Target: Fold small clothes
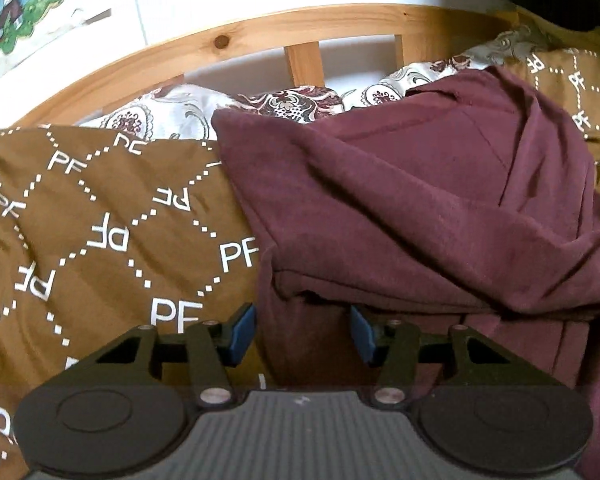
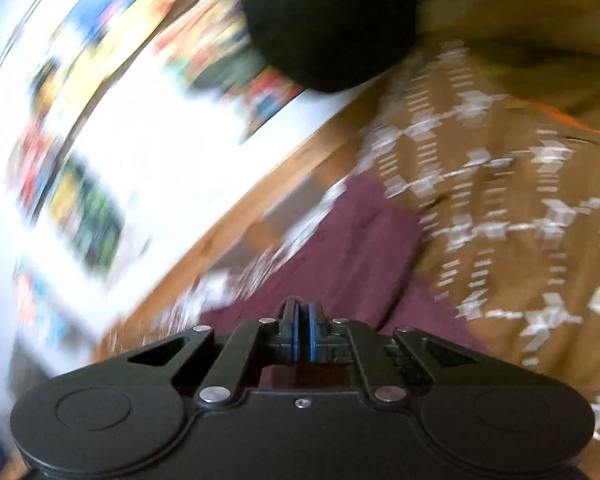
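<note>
A maroon garment (image 1: 420, 208) lies crumpled on a brown bedspread (image 1: 80, 220) printed with white "PF" letters. My left gripper (image 1: 303, 330) is open, its blue pads on either side of the garment's near hem, low over the bed. In the right wrist view, blurred by motion, my right gripper (image 2: 302, 330) has its blue pads together with nothing seen between them, above the maroon garment (image 2: 340, 256).
A wooden bed rail (image 1: 220, 40) runs along the far side, with a patterned white and red pillow (image 1: 284, 104) in front of it. A white wall with colourful pictures (image 2: 100, 120) stands behind. A dark object (image 2: 324, 20) sits at the top of the right wrist view.
</note>
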The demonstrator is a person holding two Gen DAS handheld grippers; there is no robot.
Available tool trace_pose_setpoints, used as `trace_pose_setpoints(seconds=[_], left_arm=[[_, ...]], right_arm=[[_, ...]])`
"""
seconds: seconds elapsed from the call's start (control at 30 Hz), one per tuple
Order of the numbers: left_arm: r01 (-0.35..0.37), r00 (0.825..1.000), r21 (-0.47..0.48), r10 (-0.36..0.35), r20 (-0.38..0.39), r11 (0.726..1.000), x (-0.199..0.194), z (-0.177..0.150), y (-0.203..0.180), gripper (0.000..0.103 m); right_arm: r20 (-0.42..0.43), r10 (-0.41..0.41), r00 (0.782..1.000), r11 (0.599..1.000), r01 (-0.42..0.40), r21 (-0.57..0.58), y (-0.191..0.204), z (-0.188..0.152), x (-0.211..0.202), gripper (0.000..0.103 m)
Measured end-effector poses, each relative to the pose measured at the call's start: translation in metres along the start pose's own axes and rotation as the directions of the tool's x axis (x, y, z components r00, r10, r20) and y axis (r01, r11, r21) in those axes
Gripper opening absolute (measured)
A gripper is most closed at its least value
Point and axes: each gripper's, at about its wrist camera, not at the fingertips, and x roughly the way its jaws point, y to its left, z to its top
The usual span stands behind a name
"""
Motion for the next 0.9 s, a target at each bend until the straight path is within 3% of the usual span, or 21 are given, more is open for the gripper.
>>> trace_pose_setpoints(seconds=[0.1, 0.2, 0.23, 0.33, 0.37, 0.47, 0.5, 0.57, 0.6, 0.63, 0.67, 0.73, 0.77, 0.8, 0.83, 0.9], left_arm=[[-0.038, 0.999, 0.052, 0.037, 0.021, 0.998, 0.002, -0.001, -0.007, 0.061], [-0.077, 0.996, 0.125, 0.071, 0.057, 0.989, 0.004, -0.001, -0.016, 0.066], [-0.105, 0.993, 0.152, 0.094, 0.078, 0.983, 0.004, -0.002, -0.02, 0.066], [-0.183, 0.978, 0.248, 0.15, 0.147, 0.951, 0.005, -0.005, -0.035, 0.068], [-0.207, 0.972, 0.279, 0.164, 0.169, 0.938, 0.005, -0.007, -0.04, 0.068], [-0.252, 0.957, 0.341, 0.179, 0.23, 0.906, 0.004, -0.009, -0.053, 0.068], [-0.255, 0.954, 0.351, 0.175, 0.244, 0.901, 0.004, -0.009, -0.055, 0.065], [-0.255, 0.951, 0.363, 0.164, 0.262, 0.896, 0.004, -0.01, -0.057, 0.045], [-0.25, 0.951, 0.362, 0.158, 0.266, 0.898, 0.003, -0.009, -0.057, 0.022], [-0.246, 0.95, 0.353, 0.153, 0.272, 0.903, 0.002, -0.009, -0.056, 0.01], [-0.239, 0.949, 0.338, 0.145, 0.28, 0.91, 0.001, -0.009, -0.054, 0.007], [-0.205, 0.95, 0.29, 0.119, 0.289, 0.935, -0.005, -0.007, -0.047, 0.005], [-0.204, 0.949, 0.263, 0.125, 0.288, 0.943, -0.008, -0.007, -0.044, 0.004], [-0.213, 0.948, 0.232, 0.144, 0.283, 0.949, -0.012, -0.006, -0.039, 0.004], [-0.218, 0.949, 0.196, 0.161, 0.271, 0.956, -0.015, -0.006, -0.033, 0.004], [-0.192, 0.965, 0.093, 0.17, 0.2, 0.977, -0.019, -0.004, -0.016, 0.004]], right_arm=[[0.015, -0.131, 0.991, 0.99, 0.13, 0.061, -0.02, 0.008, -0.003, 0.006], [-0.003, -0.245, 0.97, 0.966, 0.244, 0.083, -0.028, 0.006, -0.002, 0.027], [-0.008, -0.277, 0.961, 0.958, 0.277, 0.071, -0.028, 0.005, -0.001, 0.029], [0.005, -0.291, 0.957, 0.956, 0.291, -0.024, -0.021, 0.001, 0.0, 0.051], [0.018, -0.283, 0.959, 0.956, 0.283, -0.07, -0.014, -0.001, 0.001, 0.064], [0.035, -0.239, 0.97, 0.955, 0.242, -0.174, -0.001, -0.007, 0.003, 0.076], [0.025, -0.227, 0.974, 0.954, 0.227, -0.197, 0.004, -0.008, 0.005, 0.08], [-0.024, -0.2, 0.979, 0.954, 0.19, -0.231, 0.009, -0.012, 0.016, 0.083], [-0.055, -0.201, 0.978, 0.951, 0.181, -0.252, 0.011, -0.014, 0.023, 0.085], [-0.087, -0.217, 0.972, 0.941, 0.184, -0.284, 0.012, -0.017, 0.031, 0.085], [-0.107, -0.246, 0.963, 0.925, 0.201, -0.322, 0.014, -0.021, 0.037, 0.083], [-0.126, -0.298, 0.946, 0.891, 0.228, -0.394, 0.017, -0.029, 0.046, 0.06], [-0.135, -0.31, 0.941, 0.878, 0.229, -0.422, 0.019, -0.03, 0.049, 0.039], [-0.128, -0.32, 0.939, 0.867, 0.236, -0.44, 0.02, -0.033, 0.049, 0.032], [-0.114, -0.323, 0.94, 0.859, 0.24, -0.453, 0.021, -0.032, 0.048, 0.032], [-0.091, -0.308, 0.947, 0.857, 0.234, -0.458, 0.025, -0.03, 0.045, 0.024]])
